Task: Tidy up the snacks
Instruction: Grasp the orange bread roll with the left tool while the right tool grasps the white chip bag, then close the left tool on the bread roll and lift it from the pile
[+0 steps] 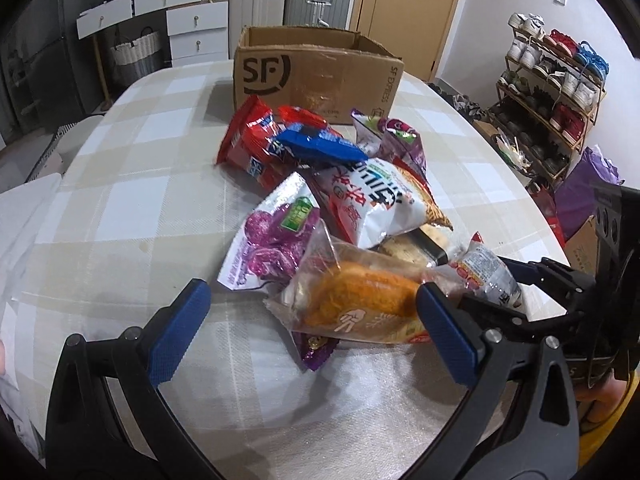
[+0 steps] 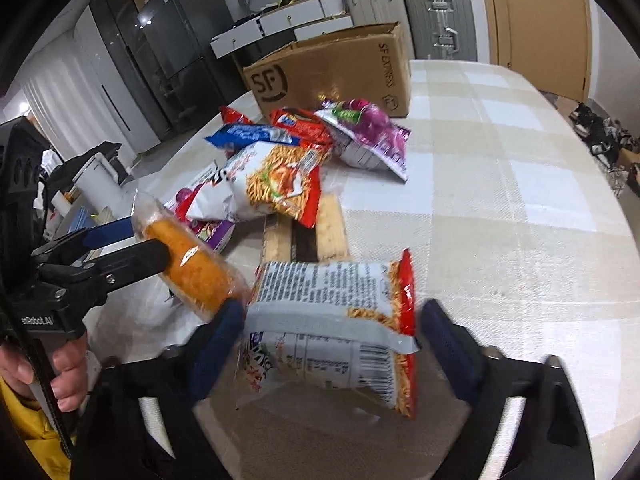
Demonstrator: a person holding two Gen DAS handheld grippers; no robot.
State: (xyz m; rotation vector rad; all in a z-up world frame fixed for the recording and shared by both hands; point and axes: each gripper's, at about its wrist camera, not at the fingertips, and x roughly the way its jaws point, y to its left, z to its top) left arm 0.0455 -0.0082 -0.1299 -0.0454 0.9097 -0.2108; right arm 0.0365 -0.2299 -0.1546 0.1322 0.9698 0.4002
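Note:
A pile of snack bags lies on the checked tablecloth (image 1: 120, 184) in front of an open SF cardboard box (image 1: 316, 76). My left gripper (image 1: 312, 316) is open, its fingers either side of a clear-wrapped orange bread (image 1: 360, 300); the right finger touches the wrapper. In the right wrist view the bread (image 2: 192, 268) looks raised off the table between the left gripper's fingers (image 2: 132, 258). My right gripper (image 2: 332, 336) holds a grey and red noodle snack bag (image 2: 332, 320) between its fingers above the table. That bag also shows in the left wrist view (image 1: 484, 272).
The pile holds a purple sweet-potato bag (image 1: 272, 236), a white noodle bag (image 1: 372, 196), red bags (image 1: 252, 144), a blue packet (image 1: 320, 144) and a cracker pack (image 2: 332, 224). The box (image 2: 332, 72) stands at the far edge. A shoe rack (image 1: 552, 92) stands right of the table.

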